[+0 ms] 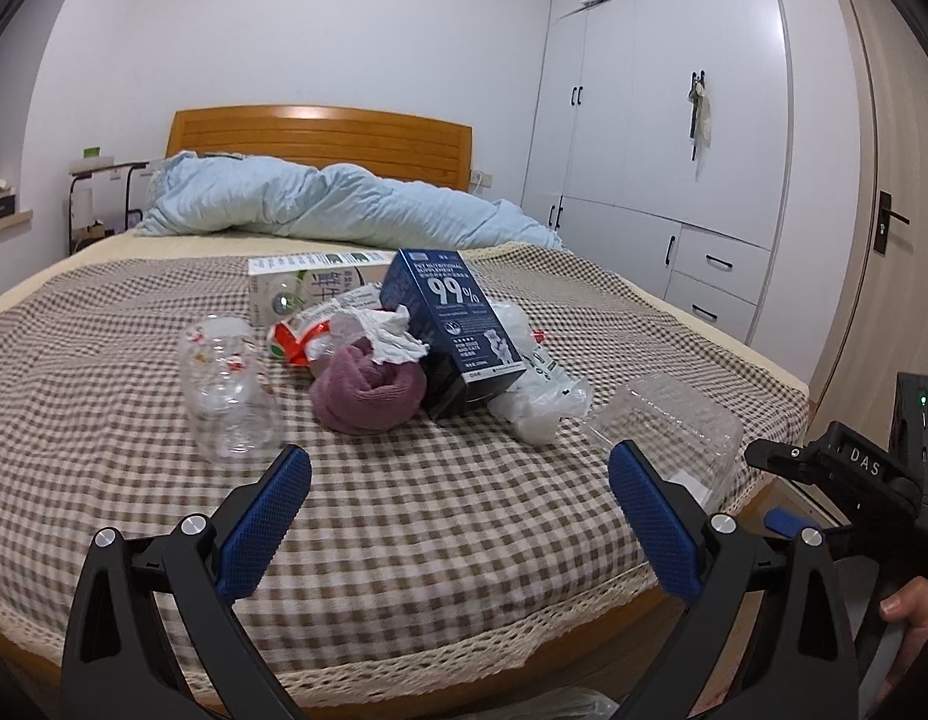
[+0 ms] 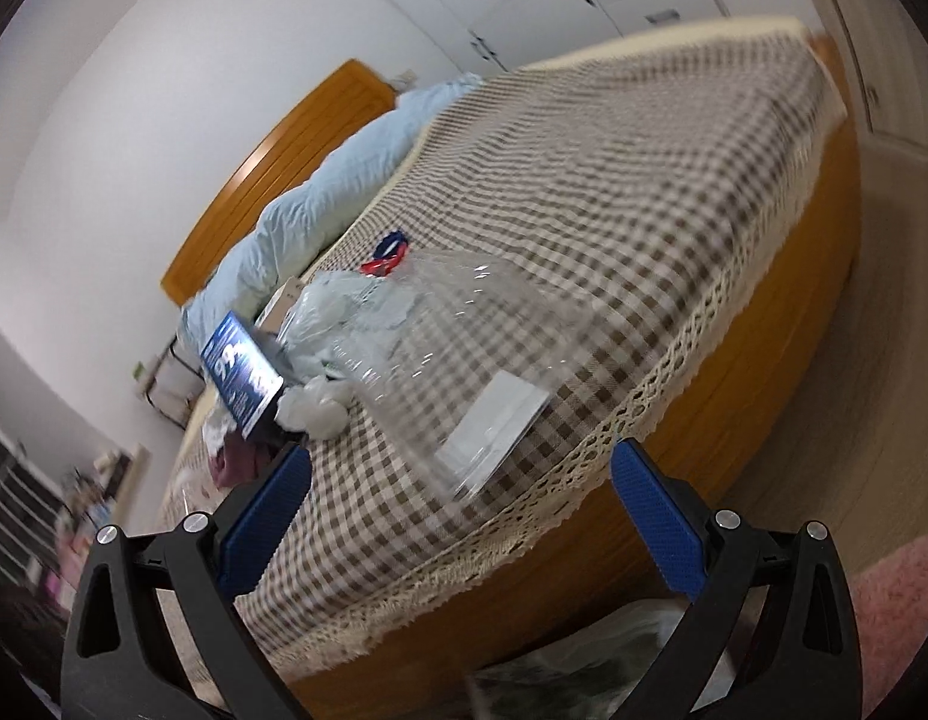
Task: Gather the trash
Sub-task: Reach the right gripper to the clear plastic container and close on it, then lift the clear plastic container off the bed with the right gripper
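Two wide-spread blue pads frame my left wrist view: the left gripper [image 1: 461, 516] holds nothing, poised above the brown-and-cream checked bedspread [image 1: 404, 510]. Straight ahead of its fingers sits the trash heap: a crushed clear plastic bottle [image 1: 227, 387] ahead to the left, a rolled mauve cloth [image 1: 368, 390] under a crumpled white tissue [image 1: 392, 339], a dark blue cardboard box printed "99%" [image 1: 458, 324] leaning on it, a white milk carton [image 1: 308, 285] behind, and a crumpled white plastic bag [image 1: 535, 396] to the right. A clear plastic clamshell container [image 1: 667, 426] lies just beyond the right pad, near the bed's edge. At far right I see the black body of the other tool [image 1: 853, 474] with a hand [image 1: 910, 606] below it. In my right wrist view, tilted and blurred, the right gripper [image 2: 461, 516] is also wide and empty, with the clamshell [image 2: 464, 354] directly ahead between its fingers and the blue box [image 2: 242, 384] ahead-left.
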The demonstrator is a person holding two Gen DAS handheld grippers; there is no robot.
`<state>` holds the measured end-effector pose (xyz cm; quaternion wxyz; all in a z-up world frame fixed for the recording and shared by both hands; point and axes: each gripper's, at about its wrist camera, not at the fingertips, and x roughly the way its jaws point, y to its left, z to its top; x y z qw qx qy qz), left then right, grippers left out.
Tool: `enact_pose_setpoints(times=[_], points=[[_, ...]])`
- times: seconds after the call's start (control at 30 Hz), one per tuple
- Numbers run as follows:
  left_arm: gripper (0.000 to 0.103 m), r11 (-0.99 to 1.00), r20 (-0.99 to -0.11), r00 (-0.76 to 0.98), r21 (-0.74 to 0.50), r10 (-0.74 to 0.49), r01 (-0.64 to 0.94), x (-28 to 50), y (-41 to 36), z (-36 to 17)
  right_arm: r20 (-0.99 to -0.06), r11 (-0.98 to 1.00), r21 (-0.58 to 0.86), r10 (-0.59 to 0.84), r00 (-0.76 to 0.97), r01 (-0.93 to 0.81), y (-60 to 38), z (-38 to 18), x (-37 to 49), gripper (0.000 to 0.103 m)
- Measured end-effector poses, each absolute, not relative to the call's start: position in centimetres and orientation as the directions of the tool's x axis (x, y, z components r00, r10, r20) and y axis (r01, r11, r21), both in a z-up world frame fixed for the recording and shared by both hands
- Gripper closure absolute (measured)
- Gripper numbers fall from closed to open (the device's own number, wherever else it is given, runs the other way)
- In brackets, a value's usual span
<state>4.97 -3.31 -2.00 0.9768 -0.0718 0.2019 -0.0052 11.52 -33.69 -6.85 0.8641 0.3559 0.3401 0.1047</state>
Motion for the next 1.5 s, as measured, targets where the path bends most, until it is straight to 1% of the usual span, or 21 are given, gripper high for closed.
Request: enact_pose_setpoints(times=[0.27, 0.4, 0.6, 0.73, 0.8, 0.83, 0.87, 0.9, 0.93, 1.07, 1.17, 1.4, 1.47, 1.5], points=[[0.007, 0.987, -0.402, 0.915, -0.159, -0.034, -0.033, 7.6, -4.1, -2.3, -0.465, 0.609, 0.788, 0.493, 0.735, 0.091, -34.7, -7.5, 13.1, 0.006], [0.007, 0.986, -0.402, 0.914, -0.169, -0.057, -0.012, 8.5, -4.8, -2.4, -0.429, 0.543, 0.834, 0.53, 0.731, 0.096, -34.6, -7.9, 13.9, 0.007], [0.007, 0.985, -0.403, 0.911, -0.171, -0.09, 0.022, 9.0, -6.0, -2.4, -0.426, 0.475, 0.866, 0.542, 0.724, 0.154, -34.7, -8.8, 15.7, 0.007], [0.007, 0.985, -0.39, 0.914, -0.169, -0.112, 0.048, 8.7, -6.5, -2.2, -0.392, 0.408, 0.898, 0.569, 0.723, 0.166, -34.7, -9.5, 16.8, 0.007], [0.007, 0.985, -0.384, 0.916, -0.166, -0.117, 0.057, 8.7, -6.6, -2.1, -0.364, 0.36, 0.917, 0.584, 0.725, 0.17, -34.7, -9.7, 17.2, 0.011], [0.007, 0.984, -0.382, 0.916, -0.166, -0.12, 0.06, 8.6, -6.6, -2.1, -0.355, 0.341, 0.923, 0.586, 0.729, 0.176, -34.7, -9.9, 17.4, 0.017], [0.007, 0.984, -0.381, 0.916, -0.168, -0.124, 0.063, 8.6, -6.6, -2.0, -0.348, 0.323, 0.929, 0.588, 0.73, 0.182, -34.8, -10.2, 17.5, 0.031], [0.007, 0.983, -0.379, 0.916, -0.172, -0.128, 0.066, 8.5, -6.6, -2.0, -0.341, 0.296, 0.935, 0.603, 0.721, 0.195, -34.8, -10.7, 18.0, 0.036], [0.007, 0.982, -0.378, 0.916, -0.176, -0.132, 0.068, 8.5, -6.6, -1.9, -0.339, 0.277, 0.938, 0.61, 0.716, 0.208, -34.7, -11.2, 18.2, 0.039], [0.007, 0.979, -0.37, 0.918, -0.19, -0.145, 0.078, 8.2, -6.4, -1.7, -0.329, 0.243, 0.943, 0.605, 0.725, 0.226, -34.9, -11.3, 18.4, 0.038], [0.007, 0.977, -0.366, 0.919, -0.2, -0.151, 0.081, 8.0, -6.2, -1.5, -0.33, 0.234, 0.943, 0.595, 0.733, 0.235, -34.7, -11.1, 18.5, 0.032], [0.007, 0.972, -0.354, 0.922, -0.22, -0.155, 0.079, 7.6, -5.7, -1.2, -0.385, 0.261, 0.922, 0.55, 0.741, 0.286, -33.8, -10.5, 19.7, 0.03], [0.007, 0.971, -0.357, 0.921, -0.226, -0.158, 0.079, 7.6, -5.5, -1.2, -0.394, 0.26, 0.919, 0.548, 0.738, 0.297, -33.7, -10.6, 19.9, 0.038], [0.007, 0.971, -0.359, 0.92, -0.227, -0.156, 0.077, 7.6, -5.4, -1.2, -0.386, 0.256, 0.922, 0.551, 0.74, 0.29, -33.7, -10.6, 20.1, 0.038]])
